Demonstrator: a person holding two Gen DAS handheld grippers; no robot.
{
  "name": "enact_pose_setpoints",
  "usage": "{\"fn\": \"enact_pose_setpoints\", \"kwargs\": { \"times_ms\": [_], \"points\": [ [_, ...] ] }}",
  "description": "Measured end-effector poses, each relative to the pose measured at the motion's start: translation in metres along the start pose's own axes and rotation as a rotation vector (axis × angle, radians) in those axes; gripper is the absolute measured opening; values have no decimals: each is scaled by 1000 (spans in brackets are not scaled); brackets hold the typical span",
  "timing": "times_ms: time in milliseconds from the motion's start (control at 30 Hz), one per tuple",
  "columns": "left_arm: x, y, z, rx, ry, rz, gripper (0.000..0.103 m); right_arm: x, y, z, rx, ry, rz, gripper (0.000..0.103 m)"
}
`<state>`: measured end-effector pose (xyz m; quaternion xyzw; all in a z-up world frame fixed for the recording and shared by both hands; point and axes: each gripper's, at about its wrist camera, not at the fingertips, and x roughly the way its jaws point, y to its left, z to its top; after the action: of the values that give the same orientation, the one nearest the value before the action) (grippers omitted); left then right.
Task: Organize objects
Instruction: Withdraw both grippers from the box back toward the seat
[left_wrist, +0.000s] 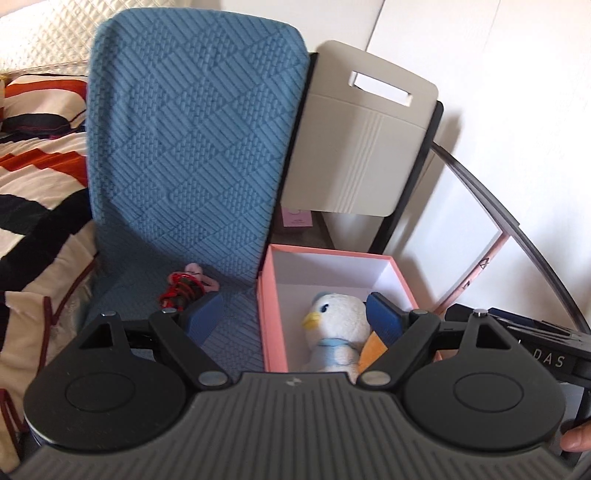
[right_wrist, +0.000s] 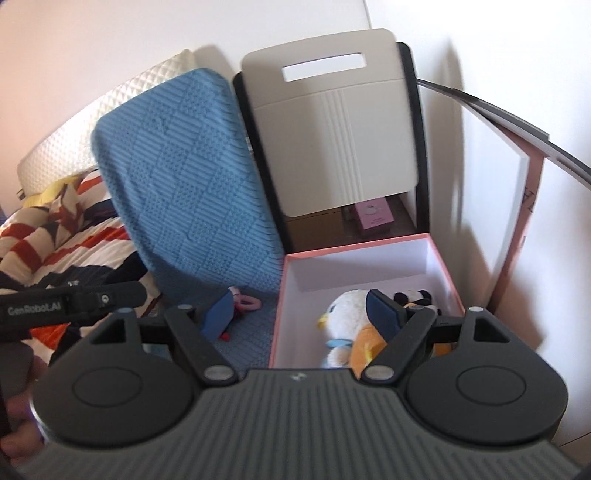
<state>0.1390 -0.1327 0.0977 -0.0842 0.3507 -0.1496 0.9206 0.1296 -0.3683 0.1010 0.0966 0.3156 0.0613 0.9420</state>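
Currently both hand-held grippers, left (left_wrist: 293, 317) and right (right_wrist: 295, 314), are released and hold nothing. The red-and-pink toy (left_wrist: 184, 286) lies on the blue chair seat (left_wrist: 236, 332), left of the pink box (left_wrist: 271, 325). Judge it light and soft; grip its midsection.

White letters reading "GenRobot.AI" stand on the black body of the left gripper (right_wrist: 48, 308), seen at the left edge of the right wrist view. In the left wrist view, the black housing of the right gripper (left_wrist: 546, 360) carries pale letters "DAS", with anything before them cut off. Dark marks on the pink box lid (left_wrist: 480, 273) and the print on the small pink card (right_wrist: 373, 218) are too small to read.
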Motion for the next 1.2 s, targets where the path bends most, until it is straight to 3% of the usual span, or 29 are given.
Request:
{"fn": "enact_pose_setpoints", "kwargs": {
  "times_ms": [500,667,967,1200],
  "points": [
    [-42,73,-25,-36,-20,77,88,9,80,-25,-68,47,70,81],
    [-51,96,-29,-50,-37,96,88,17,106,-37,-133,72,93,88],
    [-43,130,-51,-105,-28,154,88,42,126,-65,-158,118,121,88],
    [-12,139,-83,-118,-9,171,88,68,123,-89,-170,131,130,88]
  ]
}}
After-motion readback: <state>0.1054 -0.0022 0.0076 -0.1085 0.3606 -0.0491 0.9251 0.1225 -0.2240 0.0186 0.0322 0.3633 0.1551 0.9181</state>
